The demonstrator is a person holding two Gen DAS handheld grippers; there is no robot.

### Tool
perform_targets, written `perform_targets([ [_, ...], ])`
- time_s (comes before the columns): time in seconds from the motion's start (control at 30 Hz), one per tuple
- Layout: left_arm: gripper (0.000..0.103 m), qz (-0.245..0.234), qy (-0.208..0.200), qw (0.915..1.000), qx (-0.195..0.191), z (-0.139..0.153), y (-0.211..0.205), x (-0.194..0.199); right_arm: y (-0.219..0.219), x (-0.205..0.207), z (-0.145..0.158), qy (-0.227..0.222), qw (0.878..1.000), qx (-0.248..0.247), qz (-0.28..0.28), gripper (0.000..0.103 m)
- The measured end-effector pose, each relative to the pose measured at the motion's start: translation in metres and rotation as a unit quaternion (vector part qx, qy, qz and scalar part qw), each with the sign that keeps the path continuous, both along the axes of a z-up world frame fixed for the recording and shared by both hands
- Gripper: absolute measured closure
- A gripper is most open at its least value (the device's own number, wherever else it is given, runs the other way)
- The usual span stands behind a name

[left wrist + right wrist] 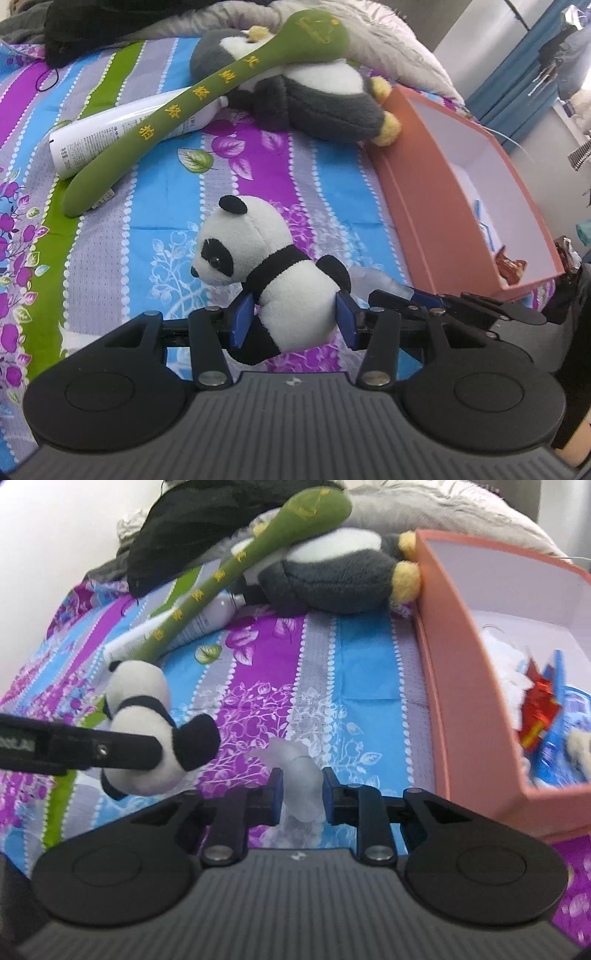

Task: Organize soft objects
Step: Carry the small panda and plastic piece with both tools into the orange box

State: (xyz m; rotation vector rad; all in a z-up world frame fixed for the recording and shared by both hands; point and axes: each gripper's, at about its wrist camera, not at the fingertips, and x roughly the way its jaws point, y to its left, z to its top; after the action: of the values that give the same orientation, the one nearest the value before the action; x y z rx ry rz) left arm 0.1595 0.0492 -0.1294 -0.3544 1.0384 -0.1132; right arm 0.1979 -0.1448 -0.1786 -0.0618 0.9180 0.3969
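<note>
- Small panda plush (291, 284) sits between the blue pads of the left gripper (295, 317); both pads press into its white belly, so it is gripped, head to the left, above the striped floral bedsheet (155, 229).
- In the right wrist view the same panda (142, 734) shows at left, clamped by the other gripper's black finger.
- Right gripper (301, 794) is closed on a frosted translucent soft piece (301, 775); its 2 pads touch both sides of it. What that piece is I cannot tell.
- In the left wrist view the frosted piece (376, 277) shows just right of the panda, with the right gripper's black fingers around it.
- Far on the bed, a big grey and white plush penguin (314, 92) with yellow feet lies on its side.
- Long green plush stick (207, 103) with yellow characters leans across the penguin and over a white bottle (107, 136) lying on the sheet.
- Orange box (417, 195), open top, white inside, stands at right, its far corner touching the penguin's feet.
- Inside the box: red, blue and white items (543, 709), too blurred to name.
- Black cloth (207, 520) and a grey blanket (388, 44) are heaped at the far edge.
</note>
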Motion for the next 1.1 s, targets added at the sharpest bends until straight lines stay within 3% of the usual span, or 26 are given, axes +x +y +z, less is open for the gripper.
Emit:
perform_targets([
  [0.17,0.049,-0.015,-0.016,0.9997,-0.009,0.019,-0.010,-0.014,-0.012,-0.020,0.031,-0.027,0.999,0.016,-0.027,0.078],
  [0.33,0.049,-0.044,-0.052,0.9977,0.008,0.051,-0.033,-0.013,-0.027,-0.033,0.074,-0.075,0.996,0.032,-0.040,0.077],
  [0.7,0.049,-0.091,-0.135,0.9866,0.010,0.133,-0.089,0.009,-0.082,-0.035,0.151,-0.162,0.981,0.051,-0.092,0.077],
  [0.9,0.049,-0.119,-0.149,0.9816,0.006,0.153,-0.126,0.035,-0.118,-0.022,0.165,-0.179,0.974,0.051,-0.131,0.077],
  [1.1,0.049,-0.155,-0.133,0.9789,0.008,0.145,-0.171,0.069,-0.150,0.000,0.151,-0.158,0.972,0.045,-0.166,0.077],
])
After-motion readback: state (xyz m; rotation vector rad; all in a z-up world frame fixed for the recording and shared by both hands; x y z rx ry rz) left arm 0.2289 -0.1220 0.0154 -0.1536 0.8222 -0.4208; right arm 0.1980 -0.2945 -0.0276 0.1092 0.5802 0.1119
